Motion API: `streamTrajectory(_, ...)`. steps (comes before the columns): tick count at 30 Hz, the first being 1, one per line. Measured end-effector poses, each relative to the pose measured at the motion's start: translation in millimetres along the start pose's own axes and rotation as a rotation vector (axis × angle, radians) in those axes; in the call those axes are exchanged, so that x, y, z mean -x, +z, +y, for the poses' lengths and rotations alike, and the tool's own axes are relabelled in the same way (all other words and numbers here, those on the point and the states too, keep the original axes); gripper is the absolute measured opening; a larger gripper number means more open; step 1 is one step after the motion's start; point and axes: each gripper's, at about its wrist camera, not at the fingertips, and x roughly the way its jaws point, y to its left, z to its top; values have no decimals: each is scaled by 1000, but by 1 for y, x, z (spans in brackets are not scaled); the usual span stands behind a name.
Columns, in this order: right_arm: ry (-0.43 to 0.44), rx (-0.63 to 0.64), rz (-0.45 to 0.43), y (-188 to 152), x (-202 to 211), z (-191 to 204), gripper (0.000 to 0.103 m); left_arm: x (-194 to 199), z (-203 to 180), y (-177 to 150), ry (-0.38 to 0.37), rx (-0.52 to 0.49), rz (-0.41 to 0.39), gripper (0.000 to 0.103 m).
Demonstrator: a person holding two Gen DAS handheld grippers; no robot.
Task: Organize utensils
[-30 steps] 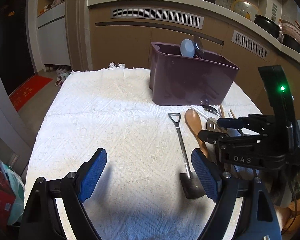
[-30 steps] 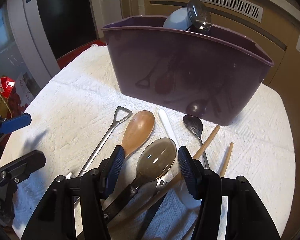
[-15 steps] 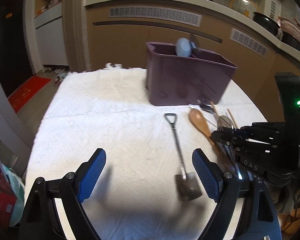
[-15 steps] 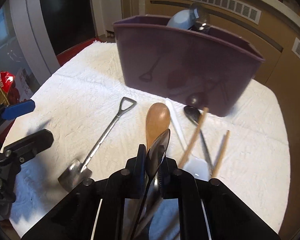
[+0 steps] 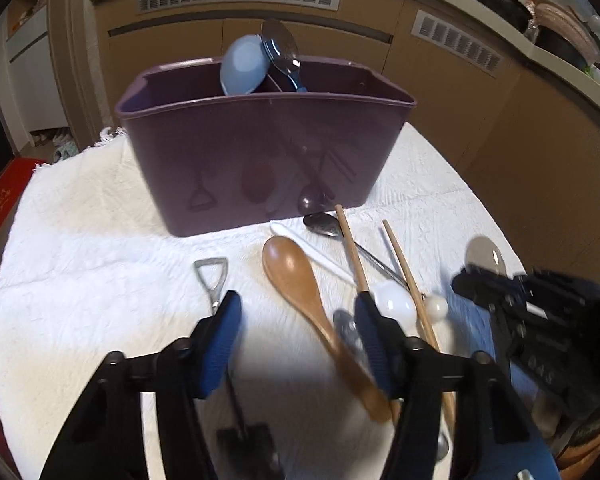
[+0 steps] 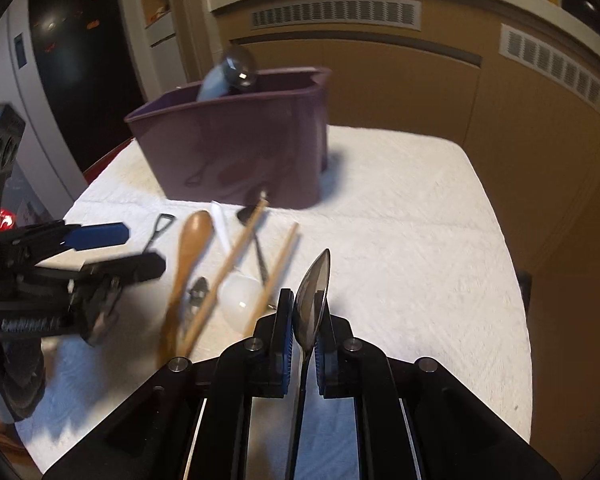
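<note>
Right jaws: the right gripper is clamped on the neck of a large dark metal spoon, whose bowl stands edge-on and sticks out just ahead of the blue pads.
Left jaws: the left gripper is closing with nothing pressed between its pads; the long wooden spoon lies between them, nearer the right-hand pad, and the steel shovel-shaped spoon runs under the left-hand pad.
Destination: the purple plastic utensil caddy stands well ahead of both pairs of jaws on the white towel, already holding a pale blue spoon and a shiny one beside it.
Loose pile: a pair of wooden chopsticks, a white plastic spoon and a small metal spoon crowd the right-hand left pad, crossing one another.
Risk, right grip: the hold is narrow and near the bowl, so the long handle behind the pads could swing the spoon round and let it slip on the way to the caddy.
Risk, left grasp: closing here may catch the wooden spoon together with a chopstick or the white spoon, or nudge the pile and scatter it.
Risk, collision: the two grippers work close together, so a sideways move could knock one against the other.
Risk, drop-off: a tilted spoon may strike the caddy rim instead of entering a compartment.
</note>
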Motion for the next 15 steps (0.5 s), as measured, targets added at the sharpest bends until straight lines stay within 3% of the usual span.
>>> streamTrajectory(7,20,-37,0,-9,-3,-12,10,-36,-8,16,98,4,37,52)
streamTrajectory(15,23,-26,-1,-9,-2,-9,10,-45,-22,20,90,-44,20,31)
